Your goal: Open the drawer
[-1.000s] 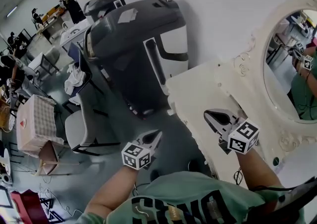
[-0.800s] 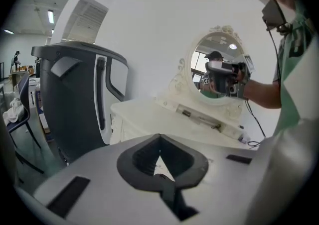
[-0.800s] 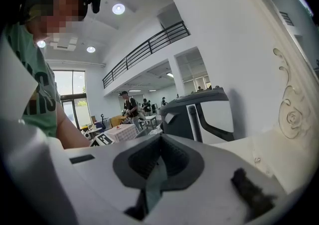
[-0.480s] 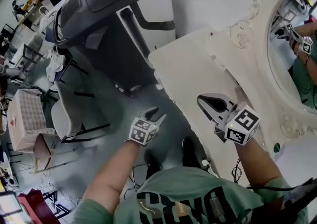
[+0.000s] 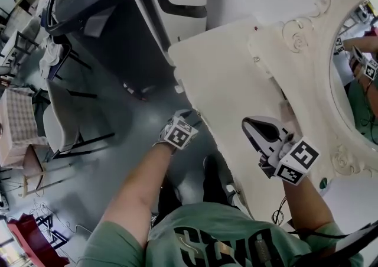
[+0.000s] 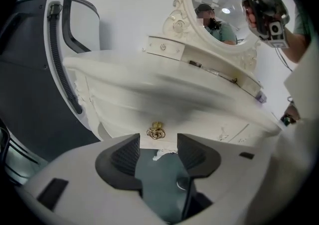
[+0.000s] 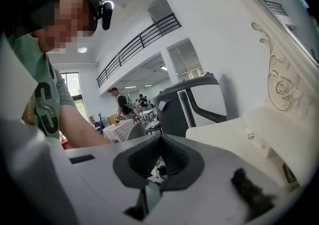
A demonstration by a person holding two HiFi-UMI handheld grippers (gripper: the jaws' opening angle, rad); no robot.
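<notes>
A white dressing table (image 5: 224, 82) fills the right of the head view. In the left gripper view its drawer front (image 6: 124, 104) carries a small gold knob (image 6: 155, 131). My left gripper (image 6: 158, 142) is below the table's front edge (image 5: 190, 119). Its jaws are opening, and the knob sits just beyond the tips, in line with the gap, untouched. My right gripper (image 5: 248, 125) hovers over the tabletop with its pads together at the tip (image 7: 160, 142) and nothing held.
An oval mirror (image 5: 360, 82) in an ornate frame stands at the table's back, with a small knobbed drawer (image 6: 163, 47) under it. A big dark grey machine (image 5: 112, 18) stands left of the table. Chairs (image 5: 59, 124) lie further left. The person's shoes (image 5: 212, 171) are near the table's front.
My left gripper dropped from beside the table to the drawer front and its jaws went from shut to open. My right gripper sank a little over the tabletop.
</notes>
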